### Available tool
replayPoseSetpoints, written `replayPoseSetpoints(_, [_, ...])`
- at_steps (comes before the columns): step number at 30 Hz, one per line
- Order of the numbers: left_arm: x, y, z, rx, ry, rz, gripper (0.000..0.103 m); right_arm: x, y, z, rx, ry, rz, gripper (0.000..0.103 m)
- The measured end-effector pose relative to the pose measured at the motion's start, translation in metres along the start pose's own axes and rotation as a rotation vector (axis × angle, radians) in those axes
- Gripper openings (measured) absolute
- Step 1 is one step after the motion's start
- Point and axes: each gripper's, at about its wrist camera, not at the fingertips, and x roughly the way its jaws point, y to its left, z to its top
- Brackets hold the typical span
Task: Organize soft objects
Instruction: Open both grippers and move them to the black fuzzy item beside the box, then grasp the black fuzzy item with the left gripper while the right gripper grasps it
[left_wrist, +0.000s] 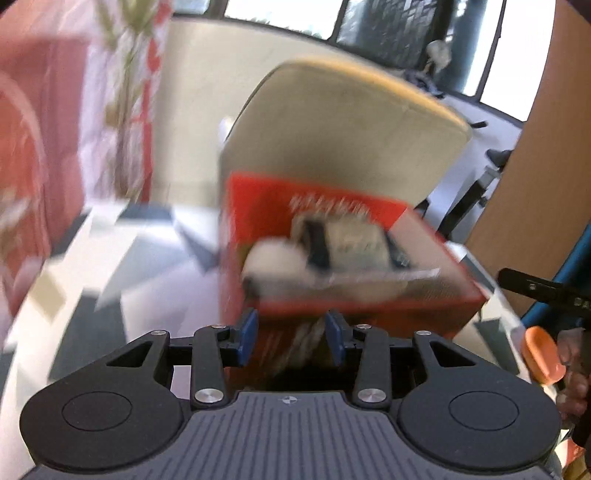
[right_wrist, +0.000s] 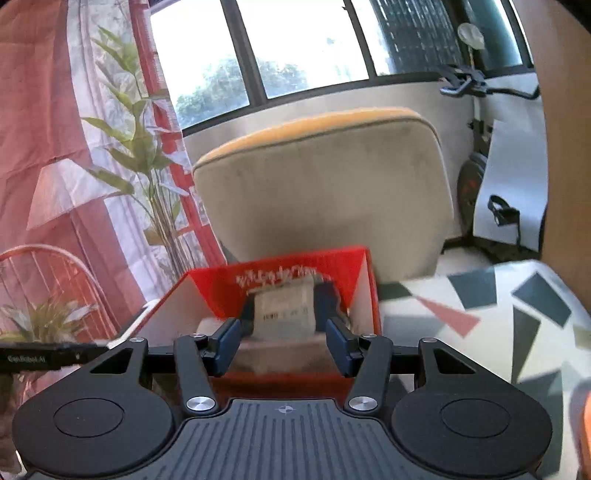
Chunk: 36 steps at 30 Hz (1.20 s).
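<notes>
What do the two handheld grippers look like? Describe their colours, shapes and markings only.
Both match: the left gripper and right gripper have blue finger pads on black linkage arms with silver pivot screws, two round black housings, and a grey ribbed centre plate bearing a small crosshair mark. No cables show.

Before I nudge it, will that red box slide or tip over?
The red box looks like thin open-topped card, so probably light and easy to slide on the patterned tabletop. Its walls are tall and may flex or tip if pushed high. The soft bundle inside adds little weight.
</notes>
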Motion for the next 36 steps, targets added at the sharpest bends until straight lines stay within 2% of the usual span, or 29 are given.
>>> replayPoseSetpoints(2, [0.004,0.009,-0.016,-0.036,0.038,0.022,0.042,-0.003,-0.002,-0.015,0.010,0.040,-0.005,0.049])
replayPoseSetpoints(5, [0.009,0.021,-0.033,-0.089,0.085,0.015,0.042,0.002,-0.007,-0.039,0.051,0.123,-0.027,0.049])
replayPoseSetpoints(10, [0.017,0.021,-0.047,-0.091,0.126,0.018,0.042,0.015,-0.002,-0.072,0.039,0.229,-0.043,0.046])
replayPoseSetpoints(16, [0.026,0.017,-0.057,-0.065,0.152,0.038,0.043,0.028,0.014,-0.093,-0.018,0.313,-0.022,0.046])
replayPoseSetpoints(24, [0.031,0.017,-0.069,-0.074,0.180,0.042,0.043,0.037,0.015,-0.106,-0.007,0.392,-0.017,0.047])
replayPoseSetpoints(29, [0.035,0.017,-0.073,-0.077,0.207,0.031,0.048,0.042,0.009,-0.113,0.012,0.407,-0.030,0.050])
replayPoseSetpoints(32, [0.034,0.017,-0.074,-0.079,0.204,0.005,0.054,0.045,0.006,-0.115,0.026,0.413,-0.032,0.052])
replayPoseSetpoints(36, [0.029,0.017,-0.076,-0.089,0.188,-0.032,0.054,0.048,0.003,-0.119,0.043,0.421,-0.025,0.053])
